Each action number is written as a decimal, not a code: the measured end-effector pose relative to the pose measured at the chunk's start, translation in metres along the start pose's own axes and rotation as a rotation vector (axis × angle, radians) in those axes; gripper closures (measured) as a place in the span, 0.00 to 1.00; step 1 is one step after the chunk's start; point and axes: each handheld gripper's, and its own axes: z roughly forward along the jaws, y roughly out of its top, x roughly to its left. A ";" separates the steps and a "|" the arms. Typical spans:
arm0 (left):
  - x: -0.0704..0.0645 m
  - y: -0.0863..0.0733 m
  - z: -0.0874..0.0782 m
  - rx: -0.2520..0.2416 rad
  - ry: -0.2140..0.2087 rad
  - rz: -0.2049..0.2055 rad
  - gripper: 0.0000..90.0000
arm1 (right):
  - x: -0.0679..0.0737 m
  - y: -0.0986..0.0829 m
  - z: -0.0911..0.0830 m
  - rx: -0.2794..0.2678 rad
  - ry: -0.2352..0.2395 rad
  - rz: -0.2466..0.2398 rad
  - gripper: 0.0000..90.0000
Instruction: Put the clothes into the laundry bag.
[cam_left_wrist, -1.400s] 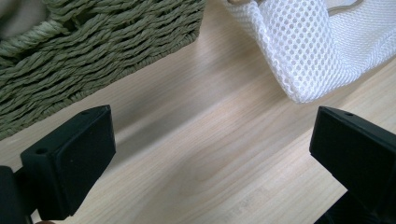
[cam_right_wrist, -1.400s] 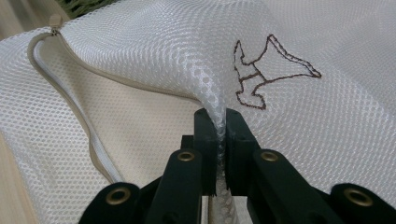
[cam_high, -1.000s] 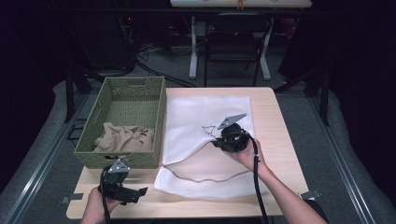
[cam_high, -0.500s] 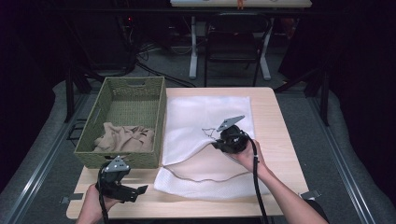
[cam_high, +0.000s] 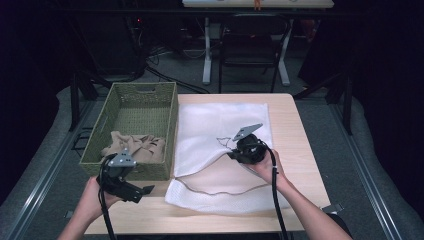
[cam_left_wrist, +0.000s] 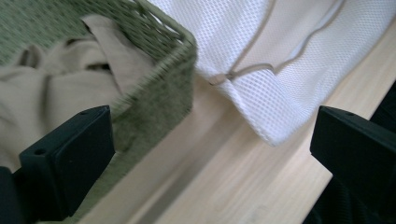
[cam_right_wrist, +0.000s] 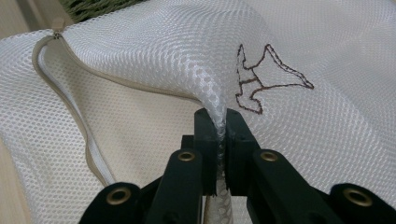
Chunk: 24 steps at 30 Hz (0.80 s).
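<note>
1. While I watch from the high view, the white mesh laundry bag (cam_high: 220, 130) lies spread over the middle of the wooden table (cam_high: 295, 135), just right of the basket.
2. Its fabric is a fine, open net, white all over, and I can see a small dark outline figure stitched (cam_right_wrist: 261, 81) on the upper layer.
3. A beige zipper (cam_right_wrist: 70, 107) runs along the bag's near side; it is open, and the gap shows the lower layer of mesh inside.
4. The zipper's small pull (cam_right_wrist: 57, 24) sits at the far end of the opening in the right gripper view.
5. My right gripper (cam_right_wrist: 217, 126) has its jaws pressed together on a pinched fold of the upper mesh layer, which rises into a ridge at the grip.
6. In the high view that right gripper sits over the bag's middle, close to the stitched figure.
7. My left gripper (cam_left_wrist: 205, 154) has its jaws spread wide with nothing between them; it hangs over the table's near left edge, beside the basket's near corner.
8. The green woven basket (cam_high: 117, 107) stands at the table's left, touching or just beside the bag's left edge; I cannot tell which.
9. Inside the basket, a crumpled tan cloth (cam_high: 135, 145) lies heaped against the near wall.
</note>
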 end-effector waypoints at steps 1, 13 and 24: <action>0.002 0.003 -0.001 -0.003 -0.001 0.007 0.00 | 0.000 0.000 0.000 0.000 -0.001 0.005 0.95; 0.031 0.034 -0.008 0.037 0.044 0.081 0.00 | -0.003 -0.001 -0.001 -0.006 0.002 -0.001 0.95; 0.062 0.050 -0.006 0.073 0.074 0.087 0.00 | -0.002 -0.001 -0.002 -0.003 0.001 -0.004 0.95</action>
